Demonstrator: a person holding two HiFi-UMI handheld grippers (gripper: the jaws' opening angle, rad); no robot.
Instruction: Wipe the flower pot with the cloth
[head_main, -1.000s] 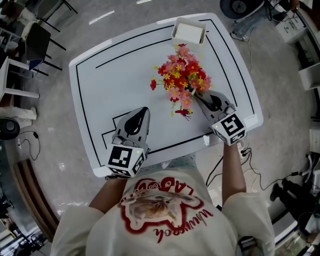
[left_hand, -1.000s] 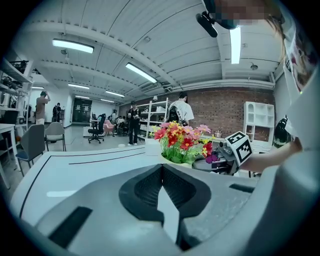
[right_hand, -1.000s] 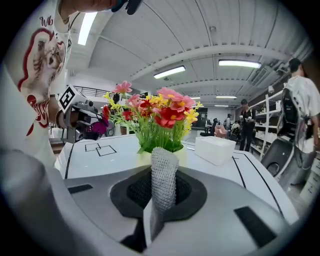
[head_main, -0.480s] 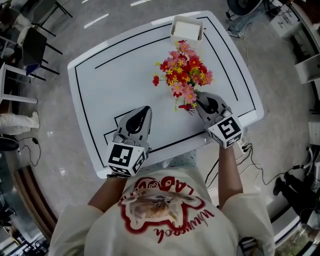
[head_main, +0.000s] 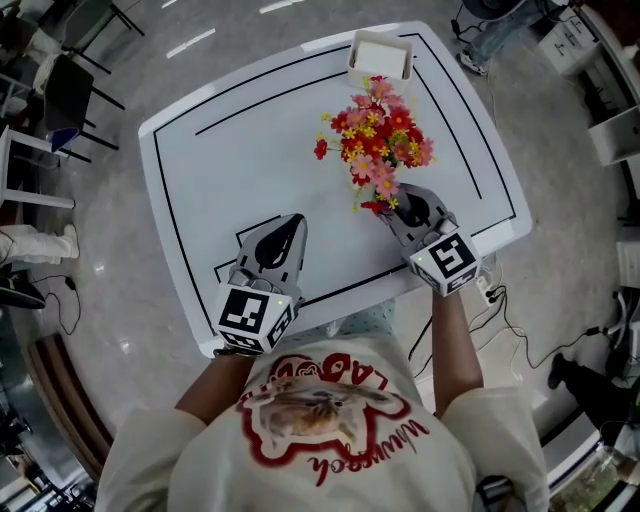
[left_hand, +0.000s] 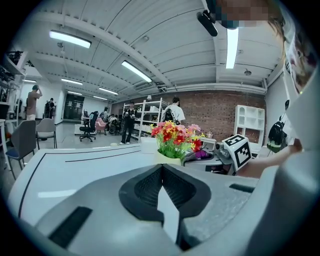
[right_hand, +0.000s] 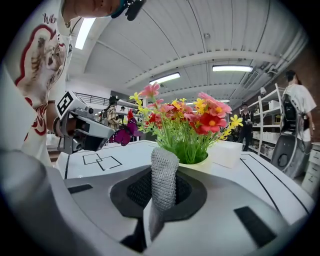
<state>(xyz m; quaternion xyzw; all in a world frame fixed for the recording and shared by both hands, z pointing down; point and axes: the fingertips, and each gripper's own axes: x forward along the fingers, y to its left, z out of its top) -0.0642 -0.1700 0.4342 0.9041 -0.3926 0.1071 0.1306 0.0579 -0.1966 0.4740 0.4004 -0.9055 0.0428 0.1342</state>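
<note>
Red, pink and yellow flowers (head_main: 378, 140) stand in a cream flower pot (right_hand: 202, 163) on the white table (head_main: 250, 150); in the head view the blooms hide the pot. My right gripper (head_main: 393, 201) is shut on a folded grey mesh cloth (right_hand: 163, 177), which sticks up between its jaws close against the pot's near side. A purple butterfly (right_hand: 123, 135) sits on the bouquet's left side. My left gripper (head_main: 290, 223) rests shut and empty at the table's near left, apart from the pot; from it the pot (left_hand: 167, 158) shows ahead to the right.
A white rectangular box (head_main: 380, 54) sits at the table's far edge behind the flowers. Black lines mark the tabletop, with small squares (right_hand: 101, 160) near the left gripper. Chairs, shelves and several people stand around the room.
My right gripper with the cloth has shifted slightly left along the near side of the pot. The left gripper has stayed where it was.
</note>
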